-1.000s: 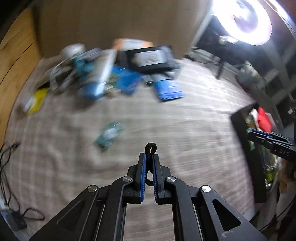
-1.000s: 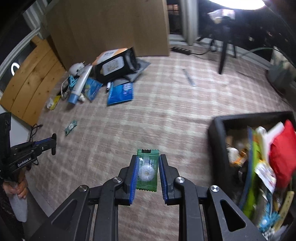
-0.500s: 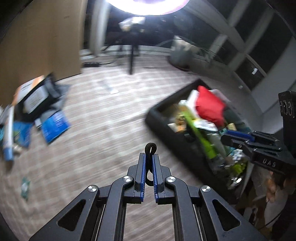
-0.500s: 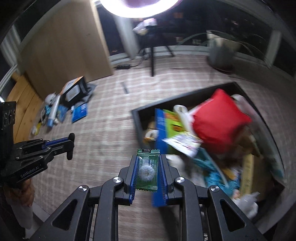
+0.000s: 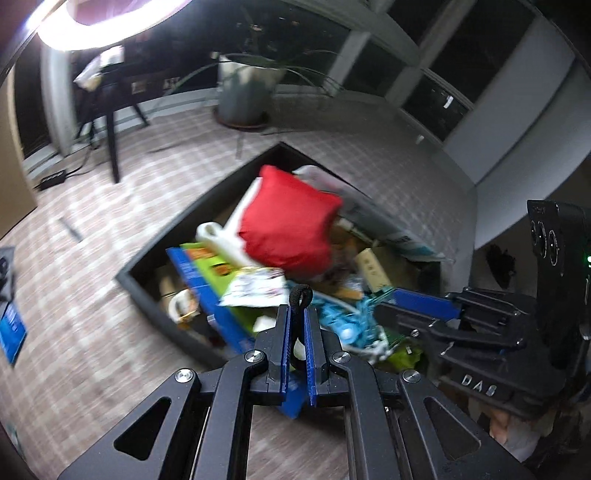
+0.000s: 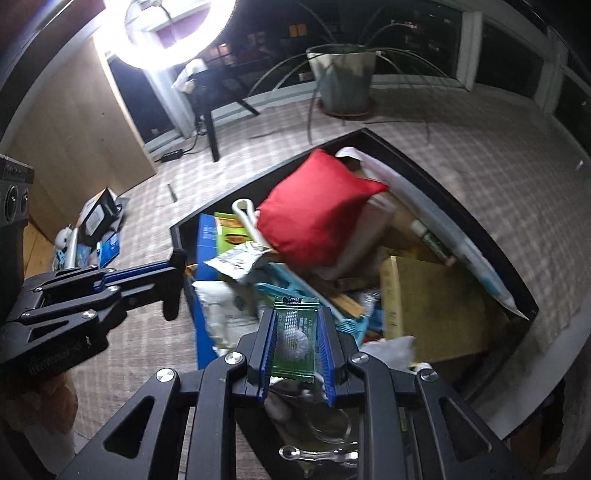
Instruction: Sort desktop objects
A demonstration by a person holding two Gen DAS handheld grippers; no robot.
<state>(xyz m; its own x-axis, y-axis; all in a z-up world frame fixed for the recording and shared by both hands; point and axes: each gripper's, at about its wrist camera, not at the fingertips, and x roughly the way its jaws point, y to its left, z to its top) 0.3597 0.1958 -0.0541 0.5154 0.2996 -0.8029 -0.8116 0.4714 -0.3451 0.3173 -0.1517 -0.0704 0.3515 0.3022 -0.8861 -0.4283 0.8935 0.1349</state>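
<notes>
while clamped, green sachet (image 6: 295, 338) shows white disc

Home room, ring light (image 6: 166, 33), potted plant (image 6: 345, 81)

A lit ring light (image 6: 168, 27) glares at the top, its black tripod (image 6: 210, 122) standing on the checked beige carpet (image 6: 498, 173). A potted plant (image 6: 343, 81) sits by dark windows (image 5: 436, 74). A tan wooden panel (image 6: 74, 140) stands left.
</notes>
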